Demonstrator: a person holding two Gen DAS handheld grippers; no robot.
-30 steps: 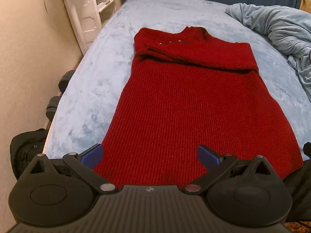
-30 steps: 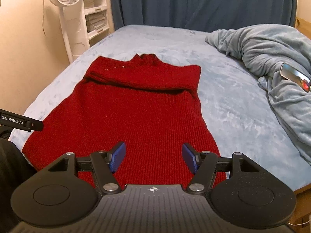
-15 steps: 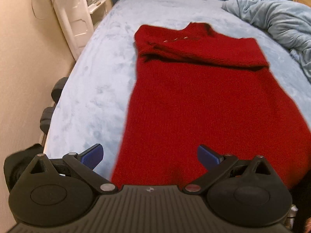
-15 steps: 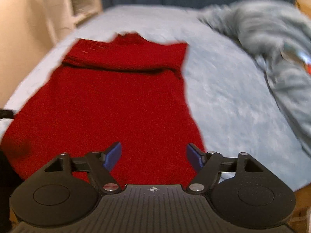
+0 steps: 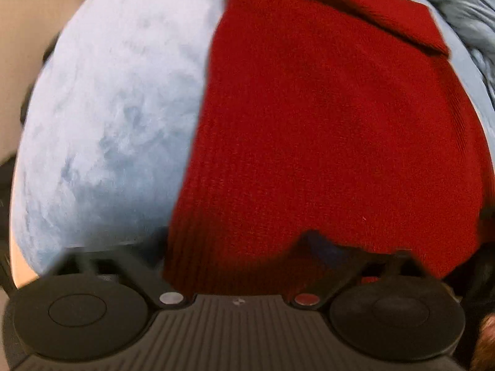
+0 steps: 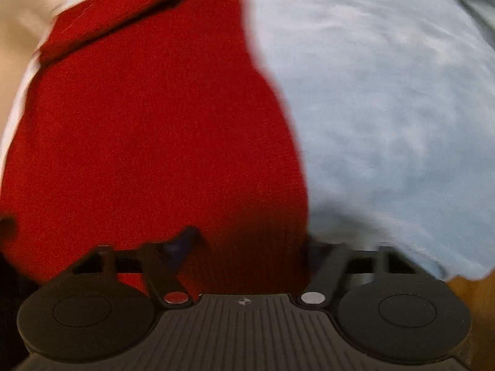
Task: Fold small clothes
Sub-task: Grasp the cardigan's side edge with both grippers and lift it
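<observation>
Your left gripper (image 5: 238,247) was right down at the hem of the red knit sweater (image 5: 324,130), jaws spread wide, with the sweater's near left corner sitting between them. One fingertip was over on the pale blue bed cover (image 5: 102,117), the other (image 5: 318,242) was poking up against the red fabric. Nothing was pinched.

Your right gripper (image 6: 250,244) was doing the mirror thing: jaws apart, straddling the sweater's (image 6: 148,123) near right corner, one blue pad (image 6: 182,242) on the knit and the other at the edge where the red meets the bed cover (image 6: 386,99). It's blurry, so you couldn't tell exactly how much the pads were touching.

The sweater was lying flat on the bed, hem toward you, with its top part folded across the body at the far end. A rumpled blue blanket (image 5: 464,6) was bunched up off to the far right.
</observation>
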